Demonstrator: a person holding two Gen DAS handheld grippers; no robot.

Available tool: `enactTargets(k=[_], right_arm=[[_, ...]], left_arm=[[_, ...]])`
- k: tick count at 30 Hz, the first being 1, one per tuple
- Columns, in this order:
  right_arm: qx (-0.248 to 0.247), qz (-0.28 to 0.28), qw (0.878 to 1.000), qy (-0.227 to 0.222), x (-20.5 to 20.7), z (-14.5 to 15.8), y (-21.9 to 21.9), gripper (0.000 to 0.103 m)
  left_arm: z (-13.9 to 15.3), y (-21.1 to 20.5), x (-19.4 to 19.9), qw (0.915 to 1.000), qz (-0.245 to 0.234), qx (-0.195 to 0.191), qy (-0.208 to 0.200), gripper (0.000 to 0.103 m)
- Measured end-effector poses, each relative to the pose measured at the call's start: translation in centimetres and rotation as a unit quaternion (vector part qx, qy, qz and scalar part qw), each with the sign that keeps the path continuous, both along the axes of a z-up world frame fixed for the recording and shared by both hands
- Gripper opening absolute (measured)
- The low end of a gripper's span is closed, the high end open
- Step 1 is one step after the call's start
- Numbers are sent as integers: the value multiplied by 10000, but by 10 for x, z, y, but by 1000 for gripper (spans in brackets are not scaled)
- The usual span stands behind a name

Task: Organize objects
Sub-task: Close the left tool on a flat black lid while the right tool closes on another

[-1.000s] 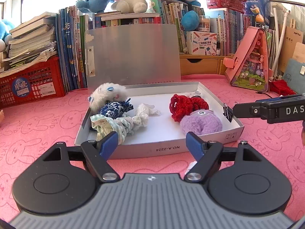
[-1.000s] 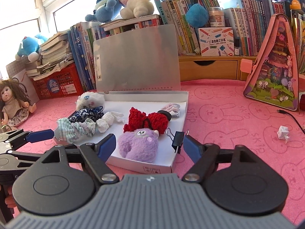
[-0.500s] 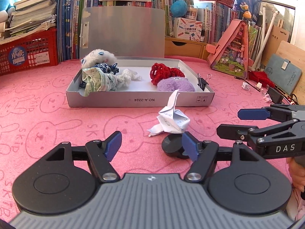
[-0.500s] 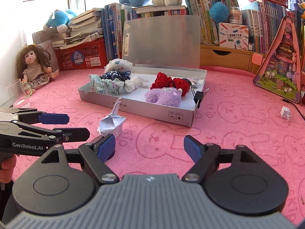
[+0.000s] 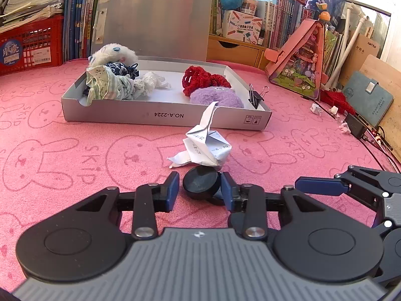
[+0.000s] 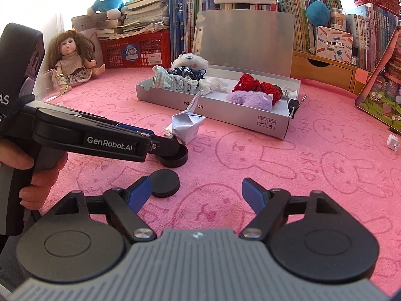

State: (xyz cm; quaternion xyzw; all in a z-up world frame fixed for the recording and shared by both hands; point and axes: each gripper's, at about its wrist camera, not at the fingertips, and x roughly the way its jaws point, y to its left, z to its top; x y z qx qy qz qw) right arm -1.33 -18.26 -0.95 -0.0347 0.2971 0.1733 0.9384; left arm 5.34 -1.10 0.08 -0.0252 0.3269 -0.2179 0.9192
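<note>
A small black round case (image 5: 200, 183) lies on the pink mat, just in front of a folded white paper (image 5: 205, 148). My left gripper (image 5: 200, 188) straddles the case and its jaws are closing. The right pad touches the rim and the left pad stands a sliver off. The right wrist view shows the left gripper (image 6: 173, 148) over that case (image 6: 175, 160). A flat black disc (image 6: 164, 184) lies beside the left finger of my right gripper (image 6: 196, 192), which is open with only mat between its fingers. Behind stands the grey box (image 5: 165, 118) with plush toys and hair ties.
A binder clip (image 5: 255, 95) sits on the box's right wall, and the lid stands upright behind. A doll (image 6: 72, 60) and a glass (image 6: 47, 87) are at the far left. A pink toy house (image 5: 298, 70), paper scraps and a cable (image 5: 376, 148) lie to the right. Books and a red basket line the back.
Both grippers drew back from the box and sank toward the mat. The left jaws narrowed from wide apart to nearly around the black case. The right jaws kept their width.
</note>
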Motion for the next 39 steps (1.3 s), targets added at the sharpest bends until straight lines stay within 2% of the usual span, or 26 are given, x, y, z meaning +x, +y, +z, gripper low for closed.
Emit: enactTargets(k=[7, 11, 14, 19, 21, 23, 28, 36, 37, 39], right_arm=[[-31, 52, 10000, 36, 2, -4, 5, 87], [-27, 73, 10000, 13, 3, -3, 8, 87], [-92, 104, 9999, -10, 2, -3, 12, 84], [-264, 139, 9995, -109, 0, -4, 22, 70], [-294, 156, 9994, -105, -1, -4, 25, 64], [-268, 155, 9995, -106, -1, -5, 28, 59], [-324, 86, 9992, -216, -4, -4, 33, 37], [-265, -492, 9980, -290, -2, -3, 27, 37], [-229, -560, 9977, -300, -2, -3, 25, 42], [-151, -734, 9966, -340, -2, -4, 24, 43]], left_arm=[[11, 7, -14, 9996, 52, 67, -255, 39], [13, 14, -23, 9977, 293, 382, -486, 39], [11, 23, -30, 9962, 479, 517, -506, 39], [0, 36, -40, 9949, 720, 564, -416, 40], [-3, 37, -42, 9939, 813, 611, -427, 52], [-6, 38, -42, 9930, 900, 635, -428, 56], [-9, 35, -42, 9918, 971, 662, -504, 60], [-12, 30, -41, 9900, 1050, 729, -600, 63], [-12, 29, -42, 9897, 1048, 752, -619, 63], [-14, 26, -43, 9892, 1042, 801, -655, 66]])
